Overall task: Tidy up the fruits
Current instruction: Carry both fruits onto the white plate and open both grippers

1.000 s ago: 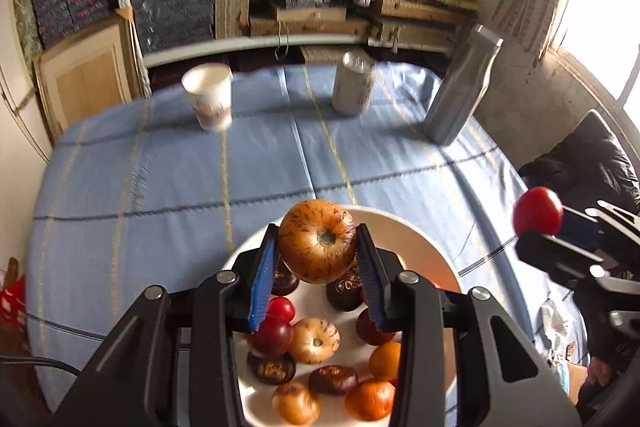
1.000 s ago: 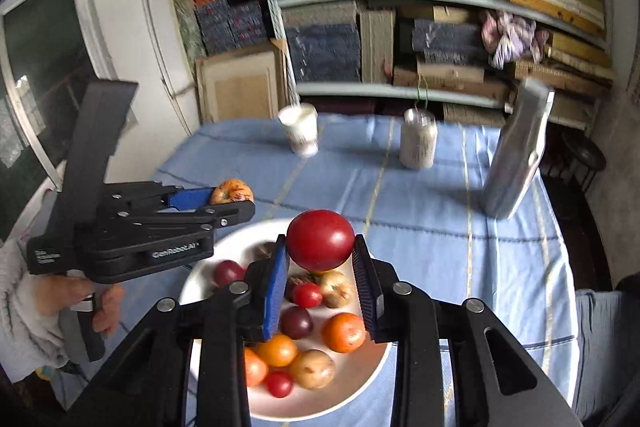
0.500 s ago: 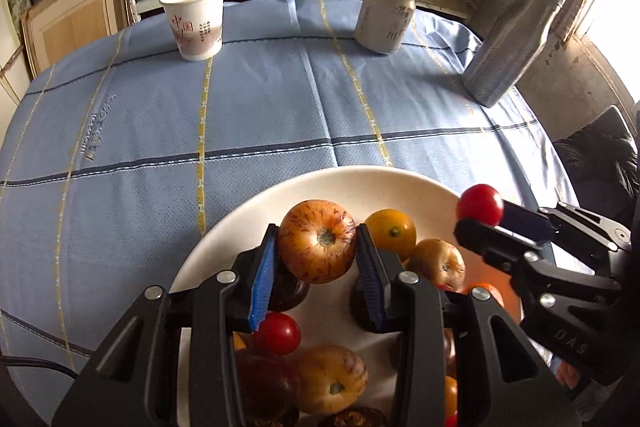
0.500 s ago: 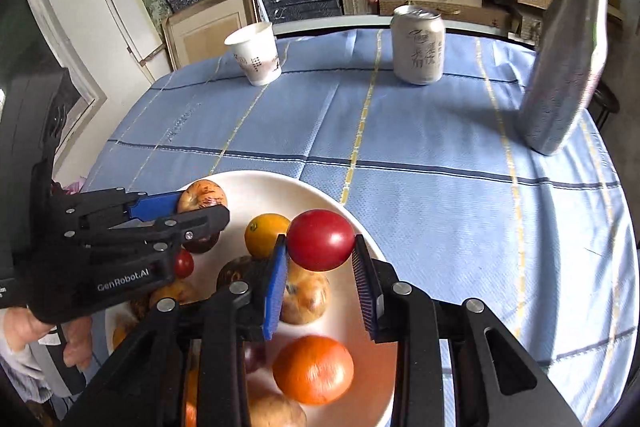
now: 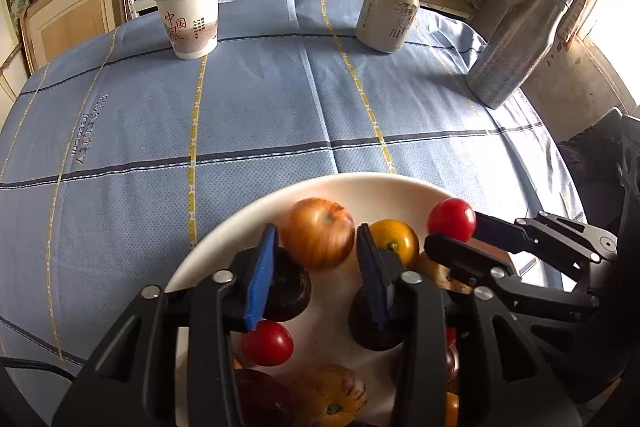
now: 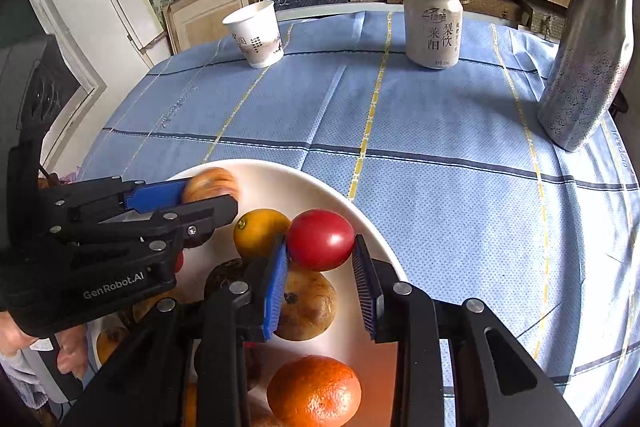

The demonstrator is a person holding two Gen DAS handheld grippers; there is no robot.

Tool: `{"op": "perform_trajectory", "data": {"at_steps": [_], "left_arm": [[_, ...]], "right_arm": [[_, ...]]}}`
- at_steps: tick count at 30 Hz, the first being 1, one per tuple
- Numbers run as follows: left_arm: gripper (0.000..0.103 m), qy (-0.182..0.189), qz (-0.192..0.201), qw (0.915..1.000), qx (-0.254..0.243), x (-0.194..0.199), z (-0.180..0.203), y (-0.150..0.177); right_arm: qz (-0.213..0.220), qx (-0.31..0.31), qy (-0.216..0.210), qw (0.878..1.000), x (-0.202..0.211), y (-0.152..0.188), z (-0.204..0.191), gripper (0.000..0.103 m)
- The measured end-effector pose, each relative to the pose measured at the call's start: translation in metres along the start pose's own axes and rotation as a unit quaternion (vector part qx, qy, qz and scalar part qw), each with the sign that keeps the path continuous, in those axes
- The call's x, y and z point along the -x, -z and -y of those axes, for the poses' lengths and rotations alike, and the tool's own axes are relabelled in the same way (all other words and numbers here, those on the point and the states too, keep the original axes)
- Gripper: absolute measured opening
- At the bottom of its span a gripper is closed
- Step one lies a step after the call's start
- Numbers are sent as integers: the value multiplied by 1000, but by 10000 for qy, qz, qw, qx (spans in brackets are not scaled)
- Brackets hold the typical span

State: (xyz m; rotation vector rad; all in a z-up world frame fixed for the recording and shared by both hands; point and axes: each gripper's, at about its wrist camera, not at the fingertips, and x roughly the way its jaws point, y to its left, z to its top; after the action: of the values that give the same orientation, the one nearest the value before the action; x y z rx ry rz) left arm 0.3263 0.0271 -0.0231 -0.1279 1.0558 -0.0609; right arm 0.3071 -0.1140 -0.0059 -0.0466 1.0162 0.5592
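A white plate of mixed fruit lies on the blue checked cloth. My left gripper hovers low over the plate's far side and its jaws are opening. The striped apple sits blurred between the blue pads, with a small gap on each side. My right gripper is shut on a red tomato, held just above a yellow-orange fruit and a brown speckled one.
A paper cup, a drink can and a silver bottle stand along the far side of the table. Bookshelves rise behind. A person's hand holds the left gripper.
Both grippers came down close over the plate. The left jaws have widened and the striped apple has slipped free of the pads. The right gripper still pinches the tomato.
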Motion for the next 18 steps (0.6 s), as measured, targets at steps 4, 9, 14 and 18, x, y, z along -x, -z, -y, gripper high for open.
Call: {"op": "perform_trajectory", "data": {"at_steps": [4, 9, 14, 18], "left_arm": [[57, -16, 7, 9999, 134, -1, -4, 1], [57, -46, -14, 9999, 121, -1, -6, 2], [65, -125, 72, 9997, 177, 7, -8, 2], [65, -168, 178, 9996, 149, 20, -6, 1]], "right_arm": [[-7, -73, 5, 10000, -1, 0, 2, 34], [-14, -87, -7, 10000, 0, 0, 2, 39], [76, -29, 27, 10000, 10, -3, -3, 39], [180, 50, 50, 9998, 24, -5, -10, 39]]}}
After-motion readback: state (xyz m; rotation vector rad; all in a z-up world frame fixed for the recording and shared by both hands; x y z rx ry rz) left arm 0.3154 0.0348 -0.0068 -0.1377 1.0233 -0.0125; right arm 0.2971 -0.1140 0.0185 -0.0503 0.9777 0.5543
